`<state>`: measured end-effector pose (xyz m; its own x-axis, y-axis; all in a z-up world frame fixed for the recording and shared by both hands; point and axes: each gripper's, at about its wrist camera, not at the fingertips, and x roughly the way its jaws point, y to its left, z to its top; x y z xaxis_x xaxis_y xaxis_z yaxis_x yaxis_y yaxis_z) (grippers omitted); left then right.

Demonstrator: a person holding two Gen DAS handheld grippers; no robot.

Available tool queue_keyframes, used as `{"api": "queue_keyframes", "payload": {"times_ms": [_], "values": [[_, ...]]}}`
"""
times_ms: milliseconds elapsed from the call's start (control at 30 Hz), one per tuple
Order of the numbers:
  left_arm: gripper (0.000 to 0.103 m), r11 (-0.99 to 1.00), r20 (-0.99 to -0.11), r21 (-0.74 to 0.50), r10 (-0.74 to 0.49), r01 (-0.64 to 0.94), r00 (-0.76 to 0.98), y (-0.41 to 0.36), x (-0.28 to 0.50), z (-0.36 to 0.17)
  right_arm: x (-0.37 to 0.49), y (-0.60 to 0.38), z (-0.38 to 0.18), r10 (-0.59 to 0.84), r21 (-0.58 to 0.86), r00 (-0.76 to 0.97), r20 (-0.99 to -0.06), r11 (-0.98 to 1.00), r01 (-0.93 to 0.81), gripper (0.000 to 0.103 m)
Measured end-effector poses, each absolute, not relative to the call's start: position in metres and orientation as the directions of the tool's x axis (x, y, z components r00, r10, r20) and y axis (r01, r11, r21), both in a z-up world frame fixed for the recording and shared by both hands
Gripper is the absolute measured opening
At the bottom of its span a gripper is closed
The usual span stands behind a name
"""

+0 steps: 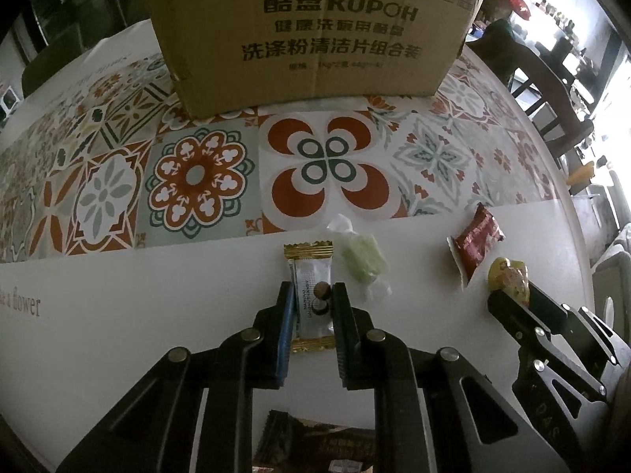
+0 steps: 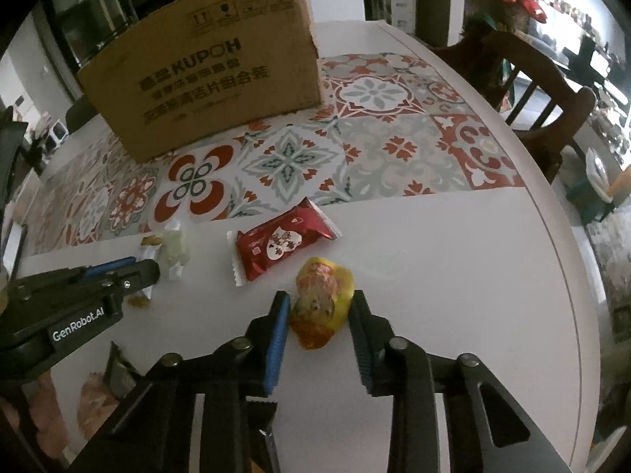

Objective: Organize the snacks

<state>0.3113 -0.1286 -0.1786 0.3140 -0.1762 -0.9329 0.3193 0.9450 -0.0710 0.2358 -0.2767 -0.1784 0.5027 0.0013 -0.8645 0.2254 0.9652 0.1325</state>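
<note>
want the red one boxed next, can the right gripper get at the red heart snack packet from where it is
Probably yes, but not right now: the right gripper straddles the yellow wrapped snack. The red heart snack packet lies flat on the table just beyond, nothing covering it.

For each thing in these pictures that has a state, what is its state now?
Left gripper: closed around the white snack packet.
White snack packet: flat on the table, between the fingers.
Right gripper: astride the yellow snack; contact unclear.
Yellow snack: wrapped, lying on the table.
Red snack packet: sealed, lying free.
Green candy: wrapped, lying free.
Cardboard box: upright; top out of view.
</note>
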Motion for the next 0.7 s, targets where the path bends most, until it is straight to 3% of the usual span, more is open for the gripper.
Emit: {"api": "queue_keyframes", "payload": {"times_ms": [367, 533, 700], "values": [[0.019, 0.936, -0.915, -0.073, -0.200, 0.344, 0.351, -0.133, 0.304, -0.160, 0.233, -0.277, -0.168, 0.018, 0.143, 0.532, -0.847, 0.970, 0.195, 0.025], [0.019, 0.933, -0.907, -0.078, -0.213, 0.351, 0.364, -0.134, 0.301, -0.154, 0.230, -0.275, -0.159, 0.011, 0.125, 0.548, -0.837, 0.977, 0.172, 0.014], [0.019, 0.936, -0.906, -0.073, -0.206, 0.345, 0.368, -0.133, 0.299, -0.153, 0.233, -0.282, -0.166, 0.019, 0.137, 0.533, -0.846, 0.973, 0.184, 0.014]]}}
